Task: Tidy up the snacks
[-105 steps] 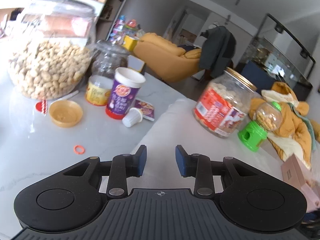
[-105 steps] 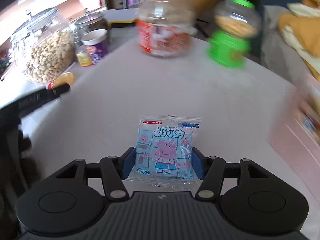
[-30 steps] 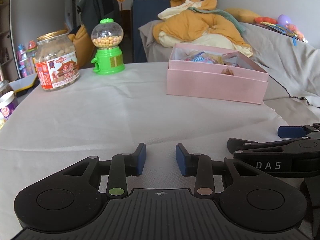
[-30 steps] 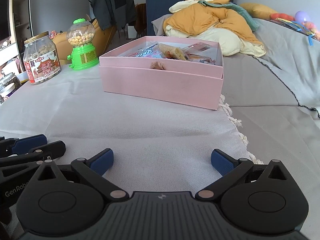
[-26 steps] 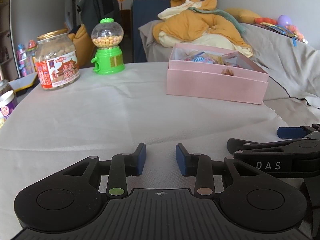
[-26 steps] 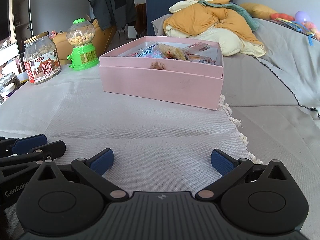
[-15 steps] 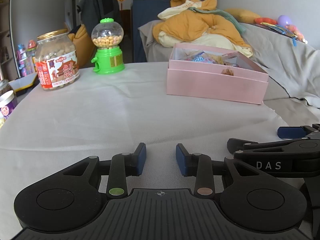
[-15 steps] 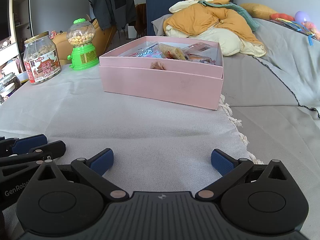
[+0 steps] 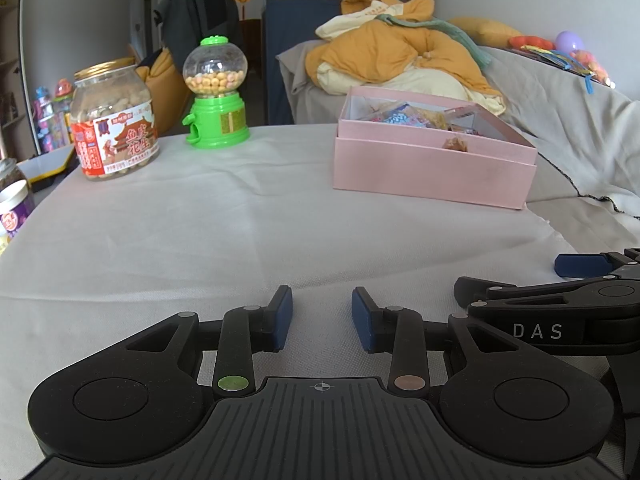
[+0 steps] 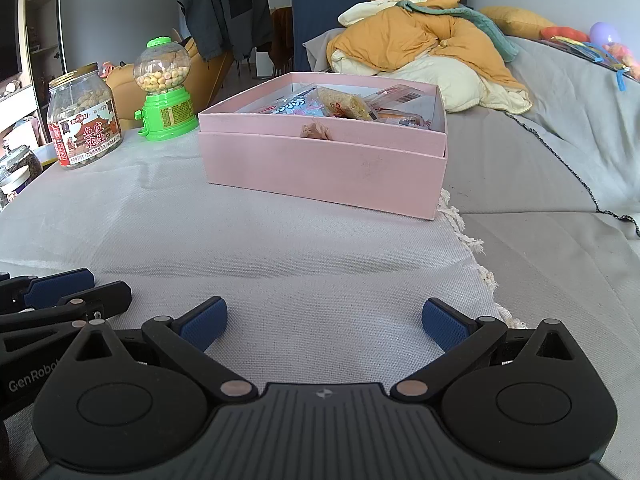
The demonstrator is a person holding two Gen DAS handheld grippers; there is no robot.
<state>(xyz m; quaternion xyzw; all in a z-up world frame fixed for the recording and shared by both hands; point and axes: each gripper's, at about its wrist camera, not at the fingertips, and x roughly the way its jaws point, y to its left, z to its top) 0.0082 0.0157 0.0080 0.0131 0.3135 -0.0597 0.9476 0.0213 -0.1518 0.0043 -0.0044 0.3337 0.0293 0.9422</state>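
A pink open box holds several snack packets, among them a light blue Peppa Pig packet. The box also shows in the right wrist view. My left gripper rests low over the white cloth, its jaws a narrow gap apart and empty. My right gripper is wide open and empty, well short of the box. Each gripper shows at the edge of the other's view.
A peanut jar with a red label and a green candy dispenser stand at the far left. A purple cup is at the left edge. Orange and cream bedding lies on the grey sofa behind the box.
The right gripper held the blue packet 3.5 s ago; that packet now lies in the pink box and the gripper is open. Over the last second nothing has moved.
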